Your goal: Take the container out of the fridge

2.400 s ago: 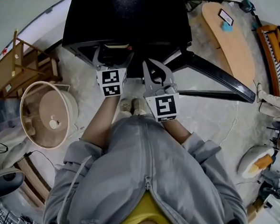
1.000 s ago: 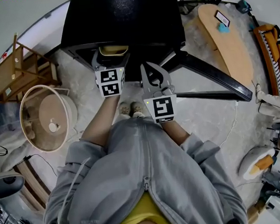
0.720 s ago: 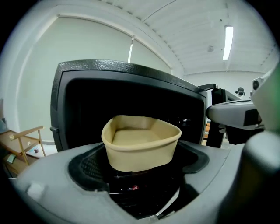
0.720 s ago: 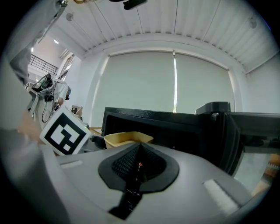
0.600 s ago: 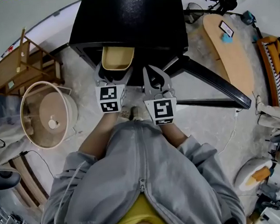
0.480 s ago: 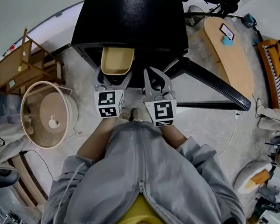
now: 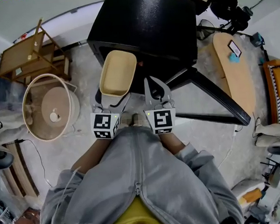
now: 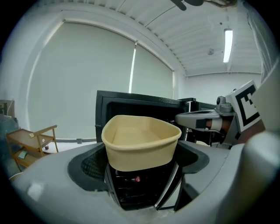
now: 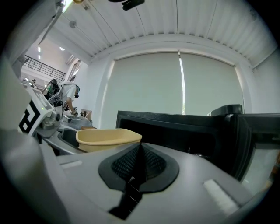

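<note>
The pale yellow container (image 7: 117,73) hangs in front of the open black fridge (image 7: 143,27), outside its dark opening. My left gripper (image 7: 112,99) is shut on the container's near wall. In the left gripper view the container (image 8: 140,142) sits between the two jaws, empty inside, with the fridge (image 8: 131,103) behind it. My right gripper (image 7: 154,81) is just to the right of the container, shut and holding nothing. In the right gripper view its pads (image 9: 139,162) meet, and the container (image 9: 107,138) shows at the left.
The fridge door (image 7: 216,101) stands swung open to the right. A round wooden wheel (image 7: 49,110) and a wooden cart (image 7: 28,57) stand on the floor at the left. A long wooden board (image 7: 233,71) lies at the right. The person's shoes (image 7: 133,118) are below the grippers.
My left gripper has drawn back from the fridge with the container, which went from just showing at the opening to fully outside it. The right gripper stayed shut beside it.
</note>
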Motion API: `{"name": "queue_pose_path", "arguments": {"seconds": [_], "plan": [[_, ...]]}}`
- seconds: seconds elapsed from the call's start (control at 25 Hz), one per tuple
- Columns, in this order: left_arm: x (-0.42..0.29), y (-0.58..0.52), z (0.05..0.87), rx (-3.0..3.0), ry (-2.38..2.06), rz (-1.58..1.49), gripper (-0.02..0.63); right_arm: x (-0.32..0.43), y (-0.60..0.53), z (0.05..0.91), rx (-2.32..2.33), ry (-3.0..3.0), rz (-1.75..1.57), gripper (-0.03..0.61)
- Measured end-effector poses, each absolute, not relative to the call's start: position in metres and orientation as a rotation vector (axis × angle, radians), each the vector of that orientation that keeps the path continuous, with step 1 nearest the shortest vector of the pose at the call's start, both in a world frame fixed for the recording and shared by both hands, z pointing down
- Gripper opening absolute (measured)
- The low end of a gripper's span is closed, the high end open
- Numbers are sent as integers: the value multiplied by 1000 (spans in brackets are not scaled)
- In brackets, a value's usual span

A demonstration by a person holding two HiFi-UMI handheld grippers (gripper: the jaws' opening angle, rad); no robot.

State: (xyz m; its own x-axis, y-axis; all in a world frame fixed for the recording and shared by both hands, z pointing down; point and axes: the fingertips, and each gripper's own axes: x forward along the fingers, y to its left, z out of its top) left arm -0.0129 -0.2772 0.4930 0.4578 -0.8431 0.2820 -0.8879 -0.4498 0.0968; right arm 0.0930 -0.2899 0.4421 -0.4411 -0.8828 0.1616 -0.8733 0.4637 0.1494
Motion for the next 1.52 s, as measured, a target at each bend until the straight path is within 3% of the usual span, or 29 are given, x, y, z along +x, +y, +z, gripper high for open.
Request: {"name": "queue_pose_path", "arguments": {"seconds": [0.32,0.64,1.04,1.52], "plan": [[-62,-249,482,2387,-1696,241,483,50,-284,434,1385,-2615,-90,0],[-101,-248,421,2372,-1865,197,484,35,-282,381,1423,-2671,-143,0],[-70,-285,352,2531,-1755,82,485,74,-295,345,1591,-2525,-230,0],[-14,-319,326,2682,-1598,58,485,114,-298,312,1753,-2427,-290,0]]}}
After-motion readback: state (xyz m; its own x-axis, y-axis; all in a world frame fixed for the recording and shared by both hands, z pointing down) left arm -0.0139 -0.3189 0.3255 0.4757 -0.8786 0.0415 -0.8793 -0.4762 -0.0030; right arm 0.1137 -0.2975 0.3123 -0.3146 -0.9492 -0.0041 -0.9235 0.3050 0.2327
